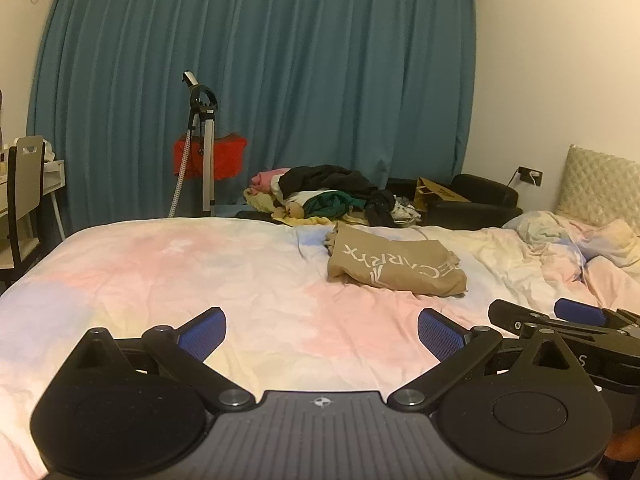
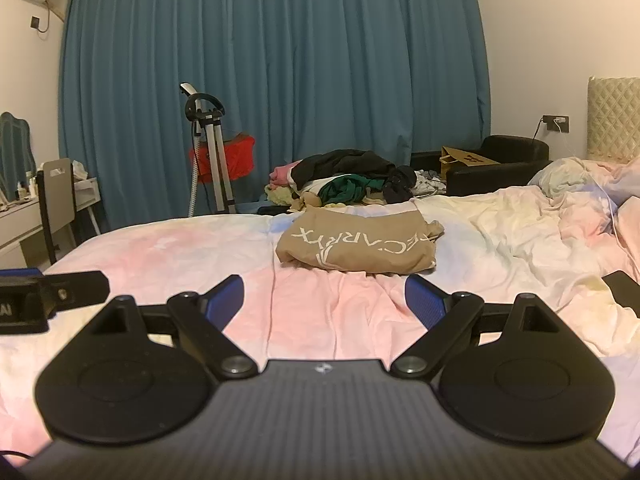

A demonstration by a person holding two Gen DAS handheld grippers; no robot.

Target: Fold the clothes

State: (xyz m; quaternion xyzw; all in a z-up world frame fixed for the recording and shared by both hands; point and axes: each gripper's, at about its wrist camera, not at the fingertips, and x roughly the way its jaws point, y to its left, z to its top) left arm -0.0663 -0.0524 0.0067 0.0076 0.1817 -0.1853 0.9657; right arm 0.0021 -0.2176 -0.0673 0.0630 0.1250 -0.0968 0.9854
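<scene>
A folded tan garment (image 1: 394,266) (image 2: 356,242) with white lettering lies on the pastel bed (image 1: 200,272) (image 2: 168,248), toward its far side. Beyond the bed's far edge sits a heap of unfolded clothes (image 1: 328,194) (image 2: 348,178), dark, green, pink and yellow. My left gripper (image 1: 322,334) hovers open over the near part of the bed, with nothing between its blue pads. My right gripper (image 2: 324,300) is open too, empty, just short of the tan garment. Each gripper shows at the edge of the other's view: the right gripper (image 1: 560,320), the left gripper (image 2: 48,288).
A rumpled duvet (image 2: 540,208) and pillows fill the right side of the bed. A garment steamer stand (image 1: 202,152) and a red cloth (image 1: 216,158) stand before the blue curtain (image 1: 260,80). A chair (image 1: 24,192) and desk are at left, a black armchair (image 1: 476,196) behind.
</scene>
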